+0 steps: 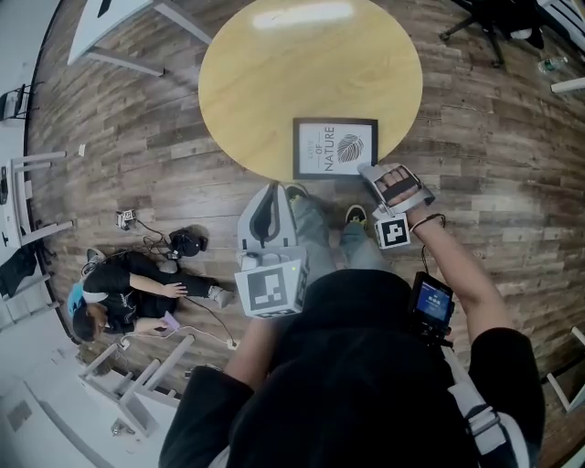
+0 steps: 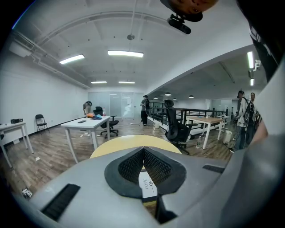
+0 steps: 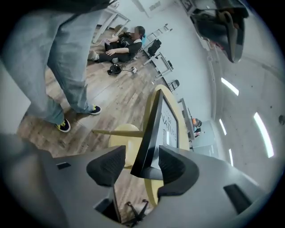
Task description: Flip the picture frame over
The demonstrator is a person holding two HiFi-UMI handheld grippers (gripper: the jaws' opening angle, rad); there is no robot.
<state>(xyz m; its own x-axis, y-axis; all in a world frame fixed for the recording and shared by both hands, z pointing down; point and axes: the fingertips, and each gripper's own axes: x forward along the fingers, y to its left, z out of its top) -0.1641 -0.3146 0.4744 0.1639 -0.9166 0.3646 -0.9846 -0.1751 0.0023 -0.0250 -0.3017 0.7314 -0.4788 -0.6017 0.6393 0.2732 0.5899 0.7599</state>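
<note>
A black picture frame [image 1: 334, 146] lies face up, its leaf print showing, at the near edge of the round yellow table [image 1: 274, 82]. My right gripper [image 1: 384, 178] is at the frame's near right corner. In the right gripper view that corner of the frame [image 3: 156, 129] stands between the jaws of the open right gripper [image 3: 140, 162], with a gap on the left pad's side. My left gripper [image 1: 272, 196] hangs shut just off the table's near edge, holding nothing. In the left gripper view its shut tips [image 2: 143, 151] point across the table [image 2: 129, 143], and a strip of the frame [image 2: 149, 183] shows below them.
A person [image 1: 128, 292] sits on the wood floor to the left, among cables. White table legs [image 1: 137, 375] and an office chair [image 1: 494, 23] stand around. My shoes [image 1: 355, 216] are by the table edge. Beyond the table are a white desk [image 2: 87, 124], a chair [image 2: 176, 129] and standing people.
</note>
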